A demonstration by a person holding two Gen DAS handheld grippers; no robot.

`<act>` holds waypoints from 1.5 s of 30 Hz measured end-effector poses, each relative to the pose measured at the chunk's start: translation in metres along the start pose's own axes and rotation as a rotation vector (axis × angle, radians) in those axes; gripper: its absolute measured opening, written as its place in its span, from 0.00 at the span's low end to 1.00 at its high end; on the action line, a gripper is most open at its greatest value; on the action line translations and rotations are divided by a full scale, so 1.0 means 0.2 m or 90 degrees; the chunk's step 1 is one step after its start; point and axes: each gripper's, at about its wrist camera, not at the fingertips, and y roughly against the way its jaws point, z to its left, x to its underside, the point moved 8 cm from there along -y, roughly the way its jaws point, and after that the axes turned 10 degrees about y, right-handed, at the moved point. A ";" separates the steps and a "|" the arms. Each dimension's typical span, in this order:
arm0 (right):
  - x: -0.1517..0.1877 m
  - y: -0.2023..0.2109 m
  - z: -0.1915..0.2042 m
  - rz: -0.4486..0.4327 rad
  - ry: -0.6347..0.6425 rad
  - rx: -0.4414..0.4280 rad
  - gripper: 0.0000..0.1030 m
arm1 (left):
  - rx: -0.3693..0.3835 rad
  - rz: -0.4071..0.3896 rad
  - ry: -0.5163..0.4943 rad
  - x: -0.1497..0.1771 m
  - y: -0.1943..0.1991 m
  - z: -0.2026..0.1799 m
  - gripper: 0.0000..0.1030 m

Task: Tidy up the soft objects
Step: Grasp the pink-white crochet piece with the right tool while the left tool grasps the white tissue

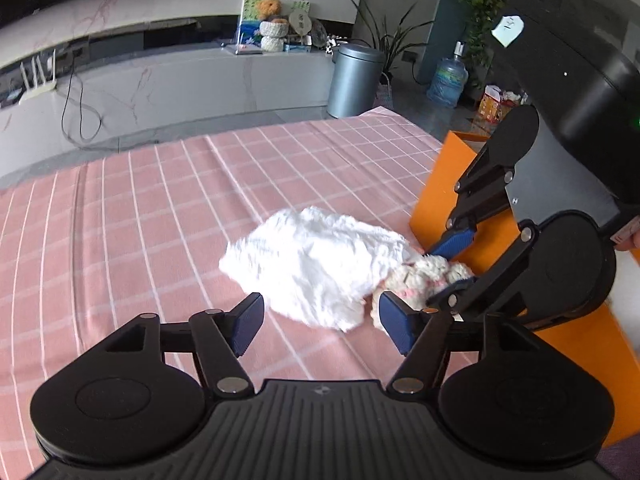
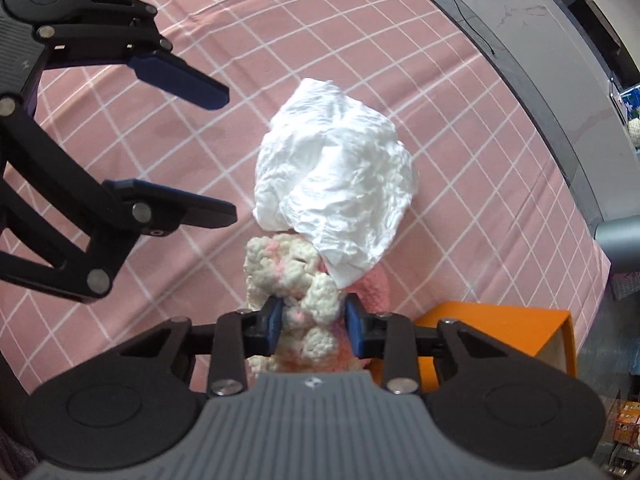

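Crumpled white cloth (image 2: 334, 184) on pink checked bedspread (image 2: 120, 128), overlapping cream-pink crocheted toy (image 2: 292, 276).

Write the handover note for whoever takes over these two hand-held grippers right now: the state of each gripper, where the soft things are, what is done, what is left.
Right hand-held gripper: shut on the cream-and-pink crocheted soft toy, which still lies on the pink checked cloth.
Left hand-held gripper: open, empty, just short of the crumpled white fluffy cloth.
The white cloth overlaps the toy; the orange box stands beside both.
Done: toy gripped.
Left: probably both soft things into the box.
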 end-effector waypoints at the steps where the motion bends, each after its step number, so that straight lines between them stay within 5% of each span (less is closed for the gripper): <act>1: 0.00 -0.01 -0.02 0.002 -0.001 -0.002 0.31 | 0.000 0.002 -0.016 -0.02 -0.02 0.00 0.76; 7: -0.03 -0.11 -0.06 0.019 -0.002 -0.022 0.35 | -0.009 0.016 -0.135 -0.06 -0.19 -0.01 0.77; 14: -0.03 -0.16 -0.10 0.018 -0.031 -0.046 0.43 | -0.013 0.056 -0.164 -0.03 -0.34 0.00 0.75; 20: -0.03 -0.16 -0.10 0.018 -0.039 -0.050 0.44 | -0.013 0.044 -0.174 -0.03 -0.35 0.00 0.54; 24: -0.04 -0.17 -0.10 0.018 -0.042 -0.045 0.44 | -0.044 0.027 -0.194 -0.02 -0.32 -0.01 0.28; 28: -0.03 -0.16 -0.09 0.016 -0.044 -0.033 0.42 | -0.059 0.019 -0.179 -0.01 -0.28 0.00 0.18; 35: -0.01 -0.11 -0.02 0.004 -0.038 0.004 0.32 | -0.088 0.000 -0.154 0.04 -0.12 0.03 0.13; 45: 0.00 0.08 0.15 -0.047 -0.047 0.007 0.32 | -0.093 -0.044 -0.130 0.13 0.20 -0.02 0.10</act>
